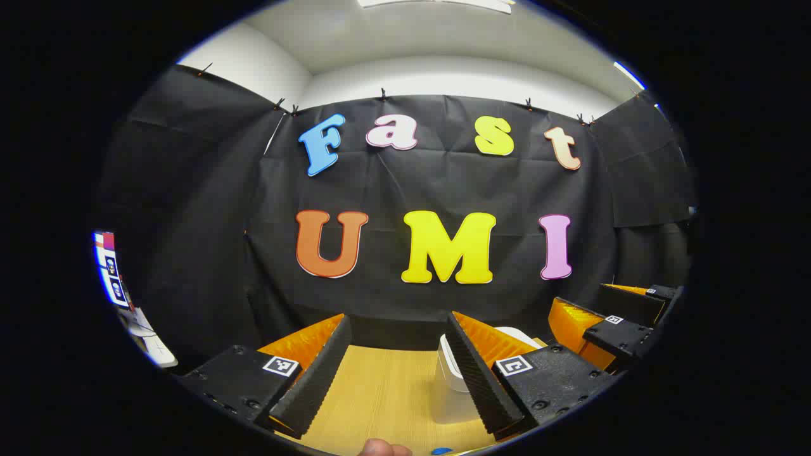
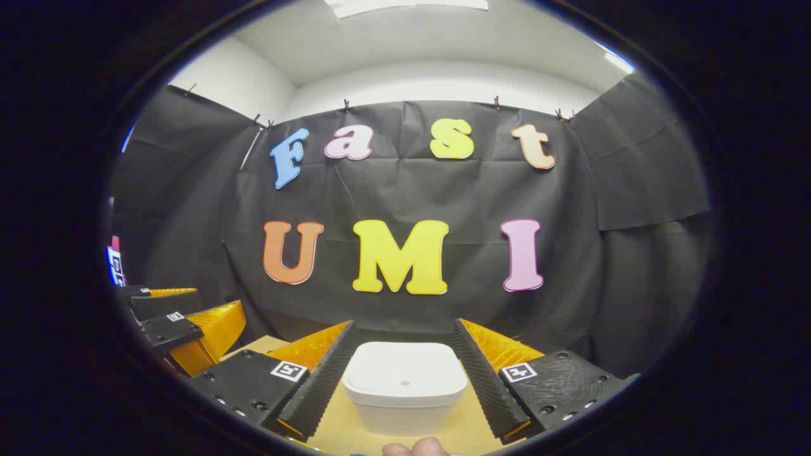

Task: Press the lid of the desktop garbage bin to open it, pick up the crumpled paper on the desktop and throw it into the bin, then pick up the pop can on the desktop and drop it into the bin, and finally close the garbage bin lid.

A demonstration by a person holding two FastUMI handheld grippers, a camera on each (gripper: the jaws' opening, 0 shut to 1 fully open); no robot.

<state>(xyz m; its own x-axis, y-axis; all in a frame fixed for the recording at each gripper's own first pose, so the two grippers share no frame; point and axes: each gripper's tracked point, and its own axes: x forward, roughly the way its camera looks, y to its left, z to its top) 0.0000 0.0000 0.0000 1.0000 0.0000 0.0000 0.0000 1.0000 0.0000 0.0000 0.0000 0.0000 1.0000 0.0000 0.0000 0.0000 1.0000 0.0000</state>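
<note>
The white desktop bin (image 2: 405,380) stands on the wooden table with its lid down, straight ahead of my right gripper (image 2: 404,323). That gripper is open, with the bin framed between its two fingers and no contact that I can see. In the left gripper view the bin (image 1: 451,373) peeks out from behind the inner finger. My left gripper (image 1: 398,318) is open over bare wood with nothing in it. The two grippers hover side by side: the right gripper (image 1: 624,316) shows at the far right, the left gripper (image 2: 184,323) at the far left.
The wooden table (image 1: 380,392) runs back to the black cloth wall. A small blue thing (image 1: 441,451) and a pale rounded bit (image 1: 380,448) touch the bottom edge, too cut off to identify. A bright screen (image 1: 109,269) stands at the far left.
</note>
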